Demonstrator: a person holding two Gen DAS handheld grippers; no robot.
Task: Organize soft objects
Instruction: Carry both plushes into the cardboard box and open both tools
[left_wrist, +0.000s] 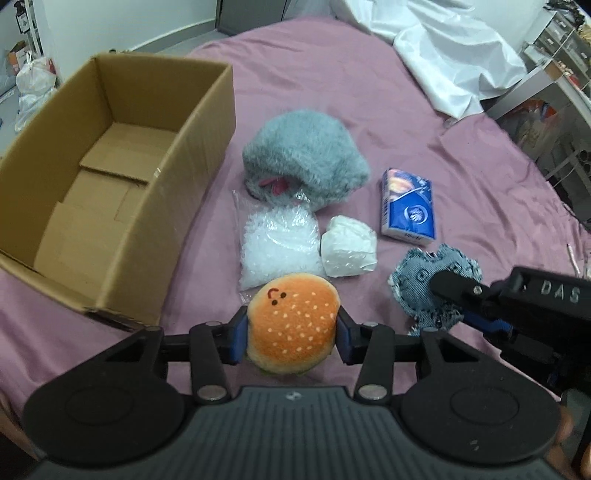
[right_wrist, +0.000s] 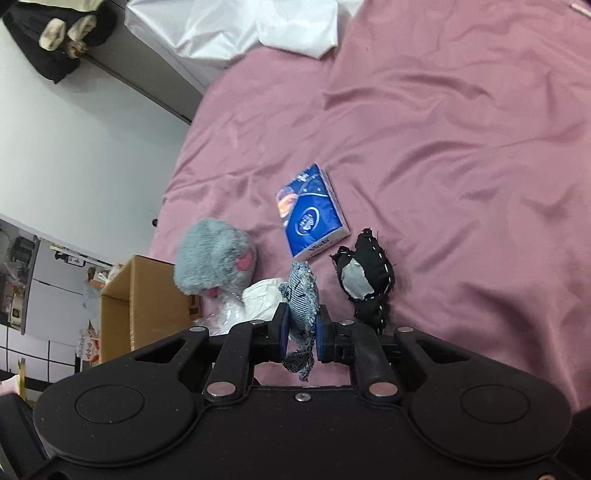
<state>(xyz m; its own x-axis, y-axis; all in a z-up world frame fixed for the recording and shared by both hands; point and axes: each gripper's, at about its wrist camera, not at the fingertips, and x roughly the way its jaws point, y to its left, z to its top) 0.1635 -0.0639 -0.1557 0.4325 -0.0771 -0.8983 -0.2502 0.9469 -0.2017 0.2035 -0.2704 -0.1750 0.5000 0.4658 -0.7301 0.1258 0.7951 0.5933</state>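
My left gripper (left_wrist: 291, 334) is shut on an orange burger plush (left_wrist: 293, 325), held low over the purple bed sheet. My right gripper (right_wrist: 301, 332) is shut on a denim fabric toy (right_wrist: 302, 295); it also shows in the left wrist view (left_wrist: 432, 280). An open brown cardboard box (left_wrist: 110, 192) sits empty at the left. A grey fluffy plush (left_wrist: 306, 155), a clear bag of white pellets (left_wrist: 277, 251), a white wrapped bundle (left_wrist: 349, 251) and a blue tissue pack (left_wrist: 408, 206) lie on the sheet. A black and grey stitched toy (right_wrist: 364, 273) lies beside the right gripper.
A white sheet (left_wrist: 443, 48) is bunched at the far end of the bed. Shelving and bags (left_wrist: 554, 110) stand at the right edge, and white bags (left_wrist: 33, 88) on the floor beyond the box. The bed edge and a white wall (right_wrist: 92, 147) are at the left of the right wrist view.
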